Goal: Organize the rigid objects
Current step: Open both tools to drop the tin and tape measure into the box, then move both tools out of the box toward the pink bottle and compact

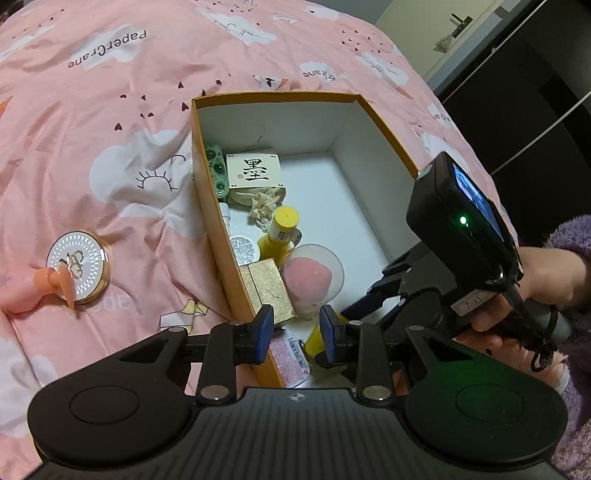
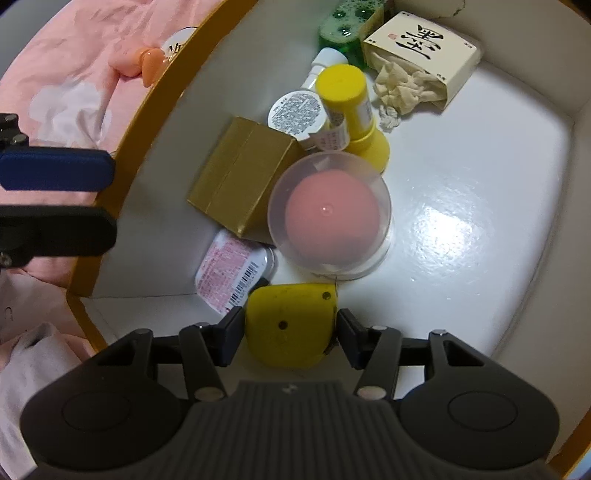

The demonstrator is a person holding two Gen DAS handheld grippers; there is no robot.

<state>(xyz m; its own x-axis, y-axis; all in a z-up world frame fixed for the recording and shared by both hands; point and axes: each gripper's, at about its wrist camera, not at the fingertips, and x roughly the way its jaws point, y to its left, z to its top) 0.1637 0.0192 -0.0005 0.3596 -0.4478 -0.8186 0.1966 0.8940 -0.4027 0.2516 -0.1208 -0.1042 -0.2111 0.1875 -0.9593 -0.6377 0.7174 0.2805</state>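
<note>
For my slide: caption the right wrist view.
Right hand-held gripper clasps a yellow object inside the box.

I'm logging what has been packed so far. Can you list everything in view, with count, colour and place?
box: 1, orange outside, white inside, on the bedspread
gold carton: 1, gold, in box by left wall
sponge case: 1, clear with pink sponge, beside gold carton
yellow bottle: 1, yellow, in box
ink box: 1, cream, far end, cloth spilling out
green tray: 1, green, far corner
pink pack: 1, pink, near corner
yellow item: 1, between right fingers
compact: 1, white and gold, on bedspread
left gripper: open, over box edge
right gripper: around yellow item
</note>
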